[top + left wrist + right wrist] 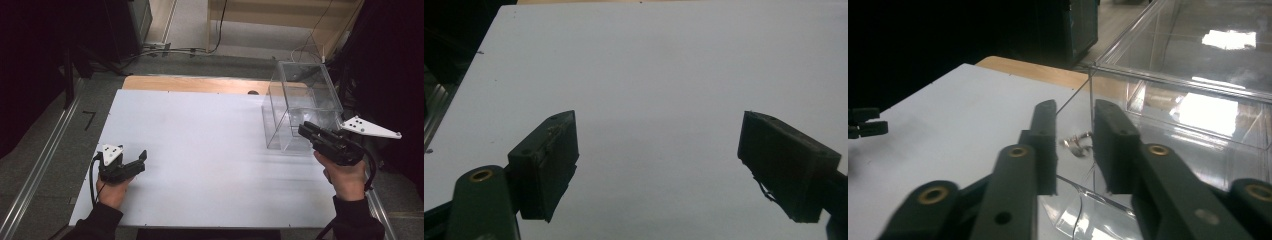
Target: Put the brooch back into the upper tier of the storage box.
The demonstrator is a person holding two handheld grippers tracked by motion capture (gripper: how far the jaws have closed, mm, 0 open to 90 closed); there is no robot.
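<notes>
We see a clear box (pixel 300 107) at the table's (pixel 200 165) far right, its long side running away from us. Our right gripper (pixel 306 131) pinches narrow at its near corner wall. Our left gripper (pixel 141 159) gapes wide, empty.

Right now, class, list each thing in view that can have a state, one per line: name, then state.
Clear box: upright, open on top, at the table's right side; I cannot tell whether anything is inside.
Left gripper: open, nothing between its jaws, over bare table.
Right gripper: jaws a narrow gap apart at the box's near corner edge; whether they press on it I cannot tell.
Table: white, flat.
</notes>
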